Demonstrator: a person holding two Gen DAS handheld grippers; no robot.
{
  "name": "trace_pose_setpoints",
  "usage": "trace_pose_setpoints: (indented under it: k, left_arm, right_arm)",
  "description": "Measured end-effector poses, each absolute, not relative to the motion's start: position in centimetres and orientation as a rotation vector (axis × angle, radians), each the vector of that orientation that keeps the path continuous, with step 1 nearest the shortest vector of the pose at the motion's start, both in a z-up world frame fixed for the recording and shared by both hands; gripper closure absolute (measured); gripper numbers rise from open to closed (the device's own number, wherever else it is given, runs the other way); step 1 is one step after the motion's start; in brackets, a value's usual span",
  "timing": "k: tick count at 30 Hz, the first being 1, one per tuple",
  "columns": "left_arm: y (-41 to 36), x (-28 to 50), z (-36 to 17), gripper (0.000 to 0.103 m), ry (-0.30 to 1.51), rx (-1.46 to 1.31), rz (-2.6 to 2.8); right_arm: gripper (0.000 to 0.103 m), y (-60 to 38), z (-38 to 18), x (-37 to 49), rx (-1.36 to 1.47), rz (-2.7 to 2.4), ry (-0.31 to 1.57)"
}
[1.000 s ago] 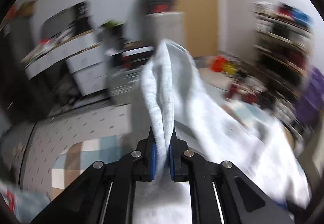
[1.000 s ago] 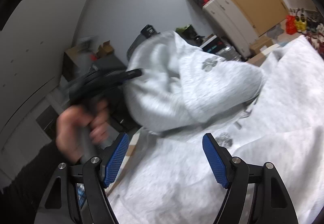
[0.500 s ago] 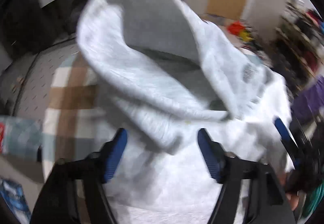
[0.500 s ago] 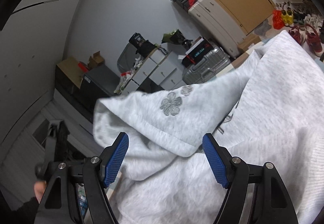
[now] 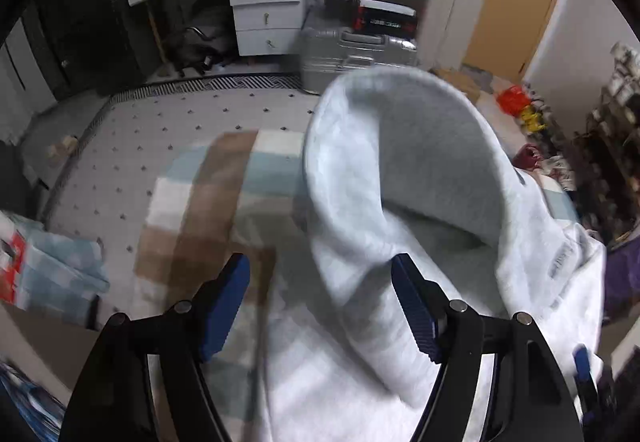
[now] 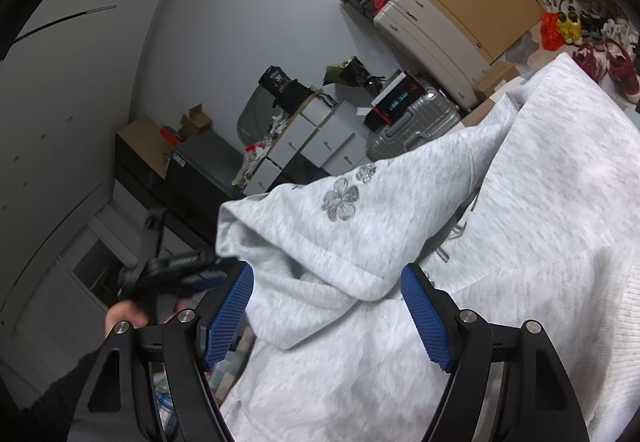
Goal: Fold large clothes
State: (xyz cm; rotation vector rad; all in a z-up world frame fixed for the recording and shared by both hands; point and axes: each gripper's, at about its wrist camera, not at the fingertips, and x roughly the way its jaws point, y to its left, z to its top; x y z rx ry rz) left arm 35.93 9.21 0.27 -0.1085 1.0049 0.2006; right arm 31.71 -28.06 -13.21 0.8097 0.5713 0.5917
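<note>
A soft, fleecy light-grey hoodie (image 5: pixel 400 178), flower prints on its rumpled hood, lies heaped on a checked blanket (image 5: pixel 208 210). The left gripper (image 5: pixel 320 306) tilts down over it, jaws wide, seemingly gripping nothing. The right gripper (image 6: pixel 328 314) sits nearly level, jaws spread around the hood's edge without pinching.

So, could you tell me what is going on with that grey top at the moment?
A person is folding a light grey hooded sweatshirt on a bed, with a two-finger gripper in each hand. Both the left gripper and the right gripper are open, and neither grips the fabric. The hood lies flopped over the body of the garment, above the checked bedsheet.
</note>
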Motion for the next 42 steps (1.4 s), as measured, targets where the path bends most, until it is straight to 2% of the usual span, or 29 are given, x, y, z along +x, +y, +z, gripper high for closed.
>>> trace_pose_setpoints:
  k: [6, 7, 8, 9, 16, 20, 21, 23, 24, 29, 30, 31, 32, 33, 34, 37, 40, 42]
  left_arm:
    - [9.9, 39.2, -0.1, 0.035, 0.964, -0.152, 0.186]
    - [10.1, 39.5, -0.2, 0.057, 0.944, -0.113, 0.193]
    - [9.7, 39.4, -0.1, 0.094, 0.93, -0.06, 0.236]
    - [9.1, 39.4, 0.4, 0.098, 0.929, -0.031, 0.252]
    - [4.3, 33.0, 8.4, 0.099, 0.66, 0.034, 0.011]
    - [-0.2, 26.1, 10.6, 0.099, 0.579, 0.171, -0.17]
    - [-1.0, 24.3, 10.7, 0.099, 0.565, 0.193, -0.223]
    - [-2.0, 21.3, 10.4, 0.099, 0.537, 0.222, -0.311]
    - [-2.1, 20.5, 10.2, 0.099, 0.538, 0.223, -0.358]
    - [-1.8, 16.4, 9.3, 0.099, 0.52, 0.209, -0.481]
    - [-1.1, 15.8, 8.8, 0.098, 0.507, 0.204, -0.483]
    - [-0.7, 15.7, 9.0, 0.098, 0.476, 0.194, -0.471]
    - [0.1, 15.5, 8.8, 0.098, 0.485, 0.183, -0.461]
    - [0.4, 15.8, 8.9, 0.098, 0.503, 0.144, -0.456]
    - [1.0, 15.9, 8.7, 0.098, 0.519, 0.09, -0.463]
    - [2.8, 15.5, 7.9, 0.097, 0.572, -0.014, -0.539]
    - [2.6, 13.7, 7.2, 0.093, 0.606, -0.087, -0.599]
    - [2.0, 12.9, 5.9, 0.084, 0.724, -0.136, -0.684]
  right_arm:
    - [0.025, -27.8, -13.2, 31.7, 0.818, 0.611, 0.585]
    - [0.025, -27.8, -13.1, 31.7, 0.812, 0.614, 0.585]
    - [0.025, -27.7, -13.1, 31.7, 0.805, 0.615, 0.584]
    - [0.025, -27.6, -13.0, 31.6, 0.796, 0.616, 0.583]
    - [0.023, -25.8, -12.9, 32.2, 0.76, 0.706, 0.657]
    - [0.023, -25.2, -8.9, 30.7, 0.587, 0.587, 0.586]
    - [0.02, -25.1, -7.5, 30.1, 0.549, 0.545, 0.554]
    - [0.004, -24.4, -4.9, 29.5, 0.469, 0.514, 0.512]
    - [0.0, -23.4, -3.5, 29.5, 0.402, 0.511, 0.504]
    - [0.0, -21.3, 0.0, 30.8, 0.235, 0.426, 0.503]
    - [0.003, -21.6, 0.5, 30.8, 0.242, 0.428, 0.49]
    - [0.014, -21.9, 1.2, 30.8, 0.244, 0.433, 0.475]
    - [0.03, -21.7, 1.4, 30.6, 0.2, 0.428, 0.482]
    - [0.075, -21.3, 1.8, 30.0, 0.156, 0.476, 0.492]
    - [0.088, -21.1, 1.9, 29.5, 0.132, 0.506, 0.508]
    - [0.091, -20.0, 2.5, 26.4, -0.013, 0.466, 0.505]
    - [0.093, -19.6, 1.4, 23.4, -0.038, 0.468, 0.522]
    - [0.093, -19.8, -0.1, 21.9, -0.029, 0.466, 0.557]
